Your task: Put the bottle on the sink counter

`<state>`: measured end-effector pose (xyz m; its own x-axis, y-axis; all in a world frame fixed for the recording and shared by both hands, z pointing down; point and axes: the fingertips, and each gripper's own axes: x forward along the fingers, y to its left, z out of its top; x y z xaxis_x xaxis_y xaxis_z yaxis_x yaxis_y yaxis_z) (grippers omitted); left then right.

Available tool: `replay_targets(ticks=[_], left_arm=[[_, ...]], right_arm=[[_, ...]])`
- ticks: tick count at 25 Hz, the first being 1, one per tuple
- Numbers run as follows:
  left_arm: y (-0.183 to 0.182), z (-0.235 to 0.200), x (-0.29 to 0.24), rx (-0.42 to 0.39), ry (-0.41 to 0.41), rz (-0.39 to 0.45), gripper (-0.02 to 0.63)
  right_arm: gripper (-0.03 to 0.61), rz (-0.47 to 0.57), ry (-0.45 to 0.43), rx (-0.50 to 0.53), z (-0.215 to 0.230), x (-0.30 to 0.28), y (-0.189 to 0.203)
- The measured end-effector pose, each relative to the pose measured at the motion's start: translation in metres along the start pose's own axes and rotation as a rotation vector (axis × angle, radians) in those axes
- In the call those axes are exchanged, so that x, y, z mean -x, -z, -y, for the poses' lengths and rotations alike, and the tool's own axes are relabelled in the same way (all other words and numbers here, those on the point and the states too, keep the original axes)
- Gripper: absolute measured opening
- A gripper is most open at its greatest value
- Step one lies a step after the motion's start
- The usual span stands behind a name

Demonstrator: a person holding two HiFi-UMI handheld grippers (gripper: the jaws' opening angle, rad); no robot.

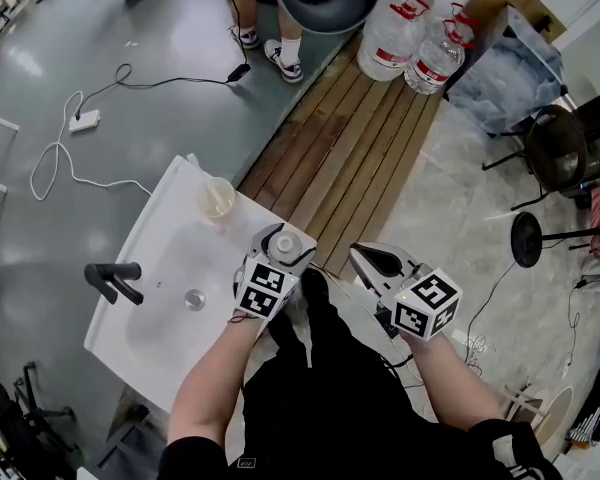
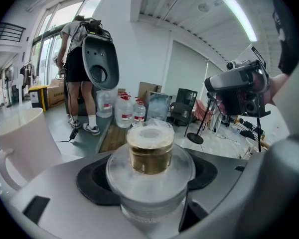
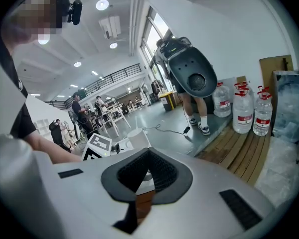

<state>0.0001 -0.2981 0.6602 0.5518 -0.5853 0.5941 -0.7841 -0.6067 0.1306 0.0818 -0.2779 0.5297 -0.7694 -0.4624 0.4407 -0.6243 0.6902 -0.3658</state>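
A frosted glass bottle with a gold collar and a clear cap stands upright between the jaws of my left gripper, which is shut on its body. It sits over the right edge of the white sink counter; whether its base touches the counter is hidden. In the left gripper view the bottle fills the middle between the grey jaws of that gripper. My right gripper hangs to the right of the counter, its black pads together and nothing held. In its own view the right gripper shows the same.
A pale cup stands on the counter's far corner, just beyond the bottle, and the cup also shows in the left gripper view. A black faucet and a drain mark the basin. Beyond lie wooden decking, water jugs and a standing person.
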Motion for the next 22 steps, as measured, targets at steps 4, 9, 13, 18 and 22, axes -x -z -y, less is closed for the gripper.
replay_targets(ticks=[4,9,13,18,22], left_arm=[[0.0043,0.0006,-0.0025,-0.003,0.002,-0.012,0.337],[0.0017,-0.0002,-0.0052,-0.002,0.003,-0.008,0.337],[0.0018,-0.0003,-0.0067,0.002,0.002,-0.007,0.337],[0.0018,0.0027,-0.0054,-0.019,0.003,-0.018,0.337],[0.008,0.0023,-0.0057,-0.049,-0.008,-0.038,0.337]], right_arm=[[0.014,0.0,0.006,-0.003,0.0035,0.0019,0.0013],[0.014,0.002,0.007,-0.01,0.0077,0.0031,0.0016],[0.014,-0.004,0.001,-0.018,0.0085,0.002,0.005],[0.014,-0.005,-0.005,-0.017,0.008,0.0026,0.0021],[0.015,-0.006,-0.012,-0.017,0.0062,0.0,0.0029]])
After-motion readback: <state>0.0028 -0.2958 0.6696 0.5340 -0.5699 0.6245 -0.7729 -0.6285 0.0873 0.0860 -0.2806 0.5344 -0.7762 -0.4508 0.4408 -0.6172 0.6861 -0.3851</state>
